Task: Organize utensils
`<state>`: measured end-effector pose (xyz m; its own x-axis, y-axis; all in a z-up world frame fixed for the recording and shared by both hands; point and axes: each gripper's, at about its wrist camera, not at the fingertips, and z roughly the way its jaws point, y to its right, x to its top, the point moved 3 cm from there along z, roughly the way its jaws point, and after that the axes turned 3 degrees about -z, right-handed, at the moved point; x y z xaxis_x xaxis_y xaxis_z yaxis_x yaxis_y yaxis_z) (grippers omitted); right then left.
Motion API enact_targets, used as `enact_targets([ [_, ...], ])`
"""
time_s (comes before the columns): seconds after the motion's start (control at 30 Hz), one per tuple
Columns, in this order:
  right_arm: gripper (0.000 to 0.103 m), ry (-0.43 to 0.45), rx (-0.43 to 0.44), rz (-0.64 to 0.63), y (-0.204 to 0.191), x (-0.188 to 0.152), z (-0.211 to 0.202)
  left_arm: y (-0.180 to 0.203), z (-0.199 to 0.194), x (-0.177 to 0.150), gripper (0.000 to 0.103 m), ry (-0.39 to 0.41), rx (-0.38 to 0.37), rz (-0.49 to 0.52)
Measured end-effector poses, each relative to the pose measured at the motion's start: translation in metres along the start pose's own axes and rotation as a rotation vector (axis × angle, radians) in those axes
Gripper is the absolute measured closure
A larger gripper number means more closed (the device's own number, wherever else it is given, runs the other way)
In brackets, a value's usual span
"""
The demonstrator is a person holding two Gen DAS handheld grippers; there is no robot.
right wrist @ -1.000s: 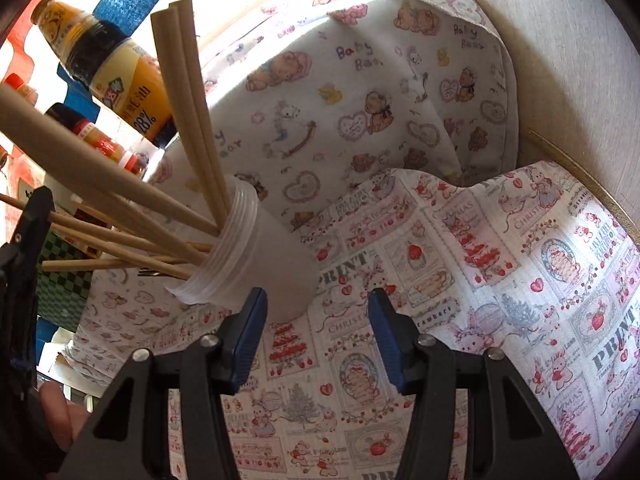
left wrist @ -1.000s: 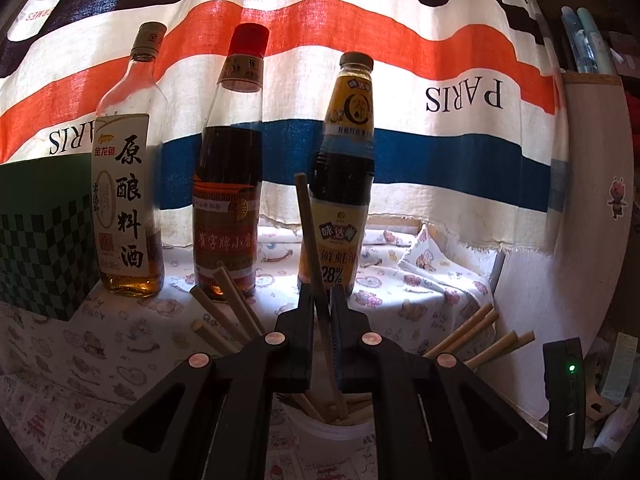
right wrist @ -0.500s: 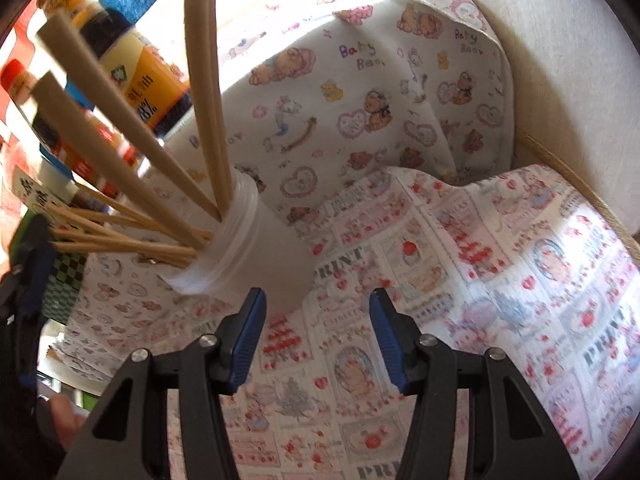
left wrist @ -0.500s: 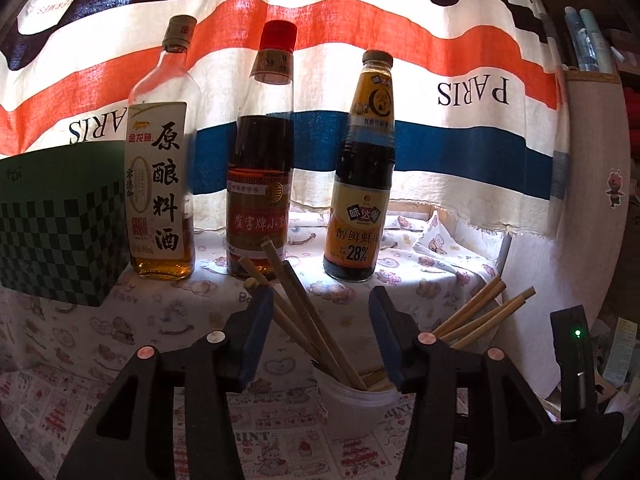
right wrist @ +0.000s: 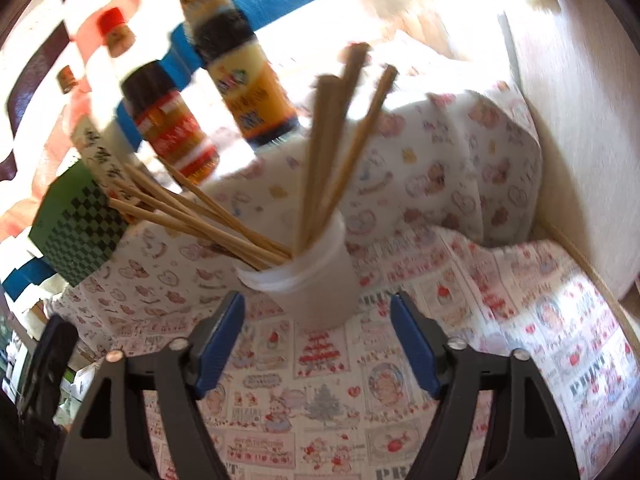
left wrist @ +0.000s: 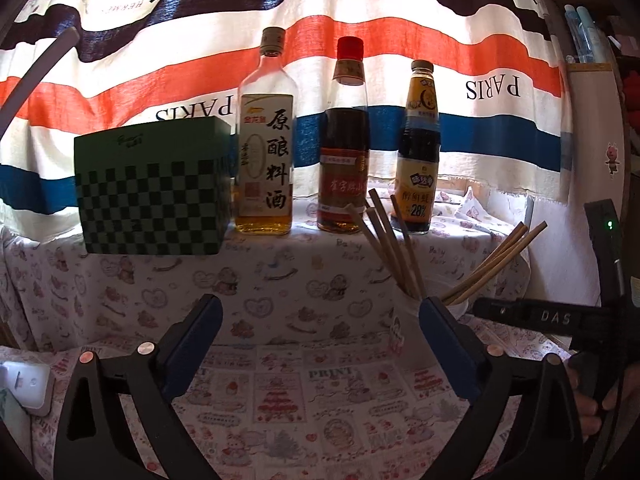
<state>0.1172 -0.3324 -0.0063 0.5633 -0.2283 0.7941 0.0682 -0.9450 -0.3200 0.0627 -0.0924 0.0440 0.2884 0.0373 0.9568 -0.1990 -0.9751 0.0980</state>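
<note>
Both tongs [left wrist: 320, 344] [right wrist: 316, 340] gaping, backed off from chopsticks [right wrist: 332, 152]

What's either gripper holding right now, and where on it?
Nothing. Left gripper and right gripper are both open and empty; the chopsticks stand in the white cup.

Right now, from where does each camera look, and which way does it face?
Left wrist: sits on the left gripper, low over the printed cloth, facing the three bottles and the green checkered box; its open fingers show, plus the right-hand tool at right.
Right wrist: sits on the right gripper, tilted down at the white cup of chopsticks; its open fingers show.
Shared: cup, chopsticks, bottles, box, cloth.
</note>
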Motion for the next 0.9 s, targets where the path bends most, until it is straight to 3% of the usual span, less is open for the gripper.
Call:
enact_targets([
  [0.03, 0.011, 0.013, 0.018, -0.030, -0.003, 0.001, -0.002, -0.004, -0.004, -0.003, 0.001, 0.010, 0.009, 0.005],
  [0.17, 0.000, 0.126, -0.007, -0.082, -0.015, -0.004, -0.012, -0.018, -0.015, -0.015, 0.001, 0.051, 0.067, 0.030],
  [0.27, 0.000, 0.162, -0.010, -0.116, -0.024, -0.009, -0.012, -0.028, -0.012, -0.022, 0.001, 0.052, 0.090, 0.030],
  [0.6, 0.000, 0.299, -0.131, -0.193, -0.031, -0.020, -0.010, -0.052, -0.007, -0.037, 0.001, 0.008, 0.057, -0.029],
  [0.9, 0.000, 0.343, -0.190, -0.296, -0.041, -0.029, -0.007, -0.050, -0.005, -0.040, 0.001, 0.002, 0.081, -0.012],
])
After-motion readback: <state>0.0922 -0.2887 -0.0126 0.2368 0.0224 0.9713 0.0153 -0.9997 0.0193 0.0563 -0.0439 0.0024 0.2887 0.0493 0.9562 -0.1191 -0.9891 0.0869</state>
